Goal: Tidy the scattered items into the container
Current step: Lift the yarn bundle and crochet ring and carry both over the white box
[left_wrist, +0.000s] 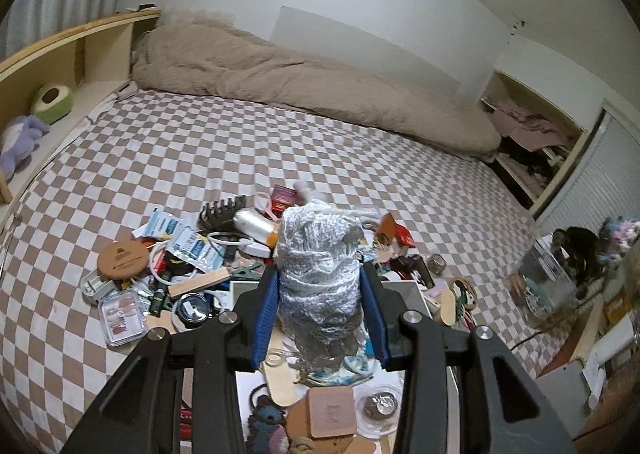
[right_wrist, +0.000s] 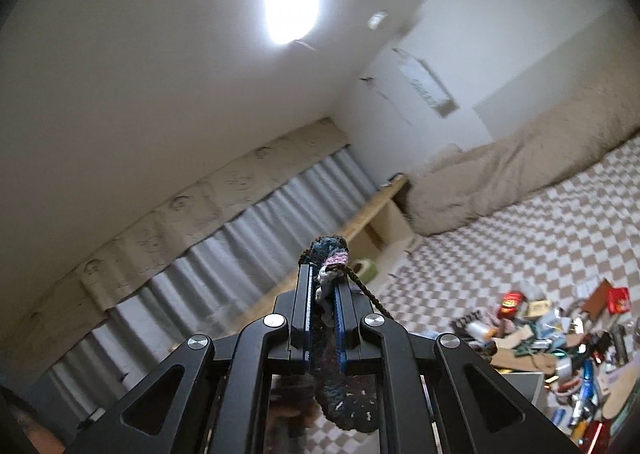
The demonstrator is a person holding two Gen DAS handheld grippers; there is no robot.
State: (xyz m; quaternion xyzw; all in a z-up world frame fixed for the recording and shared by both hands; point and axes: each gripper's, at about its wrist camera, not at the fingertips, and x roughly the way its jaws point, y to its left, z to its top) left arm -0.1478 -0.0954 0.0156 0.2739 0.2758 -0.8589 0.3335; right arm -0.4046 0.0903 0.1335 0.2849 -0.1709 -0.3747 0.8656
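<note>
My left gripper [left_wrist: 320, 278] is shut on a clear plastic bag of white knitted stuff [left_wrist: 320, 274] and holds it above a white container [left_wrist: 412, 294] that has small items in it. Behind it a pile of scattered items [left_wrist: 188, 254] lies on the checkered bed. My right gripper [right_wrist: 325, 274] is shut on a dark crocheted piece [right_wrist: 328, 250] with a brown cord, raised and tilted toward the ceiling. The pile also shows in the right wrist view [right_wrist: 560, 338] at the lower right.
A beige duvet [left_wrist: 280, 70] lies along the far side of the bed. A wooden shelf [left_wrist: 60, 66] with plush toys stands at the left. A clear box and clutter [left_wrist: 560, 274] sit off the bed at the right.
</note>
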